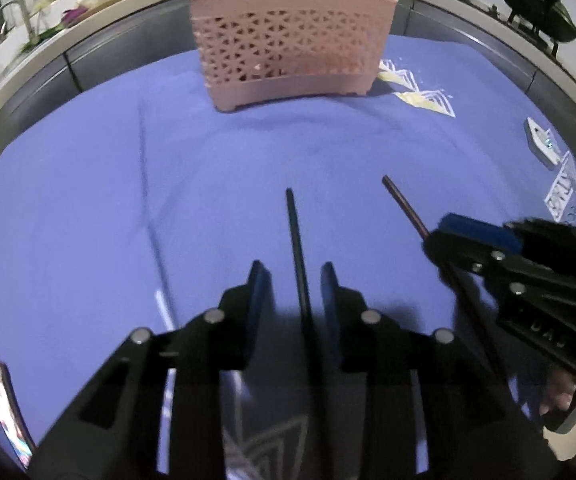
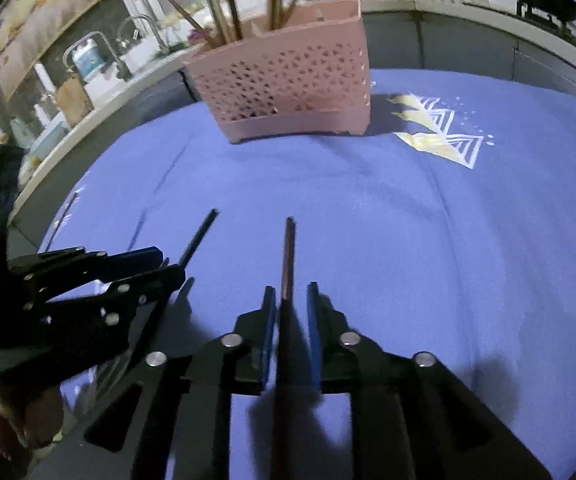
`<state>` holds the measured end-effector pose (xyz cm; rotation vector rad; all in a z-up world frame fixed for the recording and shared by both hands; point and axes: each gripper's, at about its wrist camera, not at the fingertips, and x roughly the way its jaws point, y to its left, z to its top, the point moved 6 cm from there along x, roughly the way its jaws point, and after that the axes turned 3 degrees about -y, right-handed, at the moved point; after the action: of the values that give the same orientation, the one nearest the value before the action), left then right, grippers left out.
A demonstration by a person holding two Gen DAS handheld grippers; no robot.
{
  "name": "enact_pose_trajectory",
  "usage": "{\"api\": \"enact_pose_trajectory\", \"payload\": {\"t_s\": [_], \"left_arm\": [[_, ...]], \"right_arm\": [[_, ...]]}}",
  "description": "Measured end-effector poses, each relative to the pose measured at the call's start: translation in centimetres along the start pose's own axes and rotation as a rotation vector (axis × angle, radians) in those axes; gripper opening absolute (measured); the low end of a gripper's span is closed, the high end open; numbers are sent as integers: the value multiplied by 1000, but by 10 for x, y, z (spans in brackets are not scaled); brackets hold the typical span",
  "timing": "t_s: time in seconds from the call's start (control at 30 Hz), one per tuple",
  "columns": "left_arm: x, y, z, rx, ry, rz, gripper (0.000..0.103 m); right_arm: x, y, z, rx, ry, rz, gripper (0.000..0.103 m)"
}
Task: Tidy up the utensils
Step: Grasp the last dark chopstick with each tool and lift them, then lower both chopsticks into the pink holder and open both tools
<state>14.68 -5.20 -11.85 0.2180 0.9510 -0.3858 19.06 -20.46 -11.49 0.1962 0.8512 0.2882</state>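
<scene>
Ahead, pink caddy (image 1: 291, 40) on blue cloth (image 1: 88, 200)

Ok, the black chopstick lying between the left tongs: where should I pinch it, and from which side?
Pinch the black chopstick on its shaft, just ahead of where the left tongs straddle it. Come from above, fingers either side. It lies flat on the blue cloth, pointing at the pink holder, so only its long sides offer grip.

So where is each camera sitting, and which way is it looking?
Left wrist: sits on the left gripper, faces the pink basket across the blue cloth; its fingers straddle a black chopstick; the right gripper shows too.
Right wrist: sits on the right gripper, faces the basket; its fingers straddle a brown chopstick; the left gripper shows.
Both share basket, cloth, chopsticks, grippers.
</scene>
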Motion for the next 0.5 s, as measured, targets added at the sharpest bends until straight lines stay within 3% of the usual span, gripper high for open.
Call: {"api": "enact_pose_trajectory", "payload": {"t_s": [0.1, 0.13, 0.17, 0.2, 0.23, 0.33, 0.5], "left_arm": [[5, -2, 7, 25, -22, 19, 27], [5, -3, 8, 20, -30, 12, 20], [7, -3, 10, 19, -38, -5, 5], [7, -4, 12, 16, -37, -19, 5], [7, -5, 13, 11, -34, -22, 5], [2, -7, 17, -10, -32, -78, 4], [-63, 7, 40, -45, -193, -145, 4]], "right_arm": [[6, 2, 8, -23, 3, -16, 20], [8, 4, 10, -39, 5, -27, 20], [11, 7, 11, -71, 8, -45, 20], [13, 11, 12, -101, 12, -60, 17], [14, 15, 12, -127, 18, -64, 6], [11, 22, 15, -104, 46, -1, 5], [-51, 42, 41, -97, -132, 119, 5]]}}
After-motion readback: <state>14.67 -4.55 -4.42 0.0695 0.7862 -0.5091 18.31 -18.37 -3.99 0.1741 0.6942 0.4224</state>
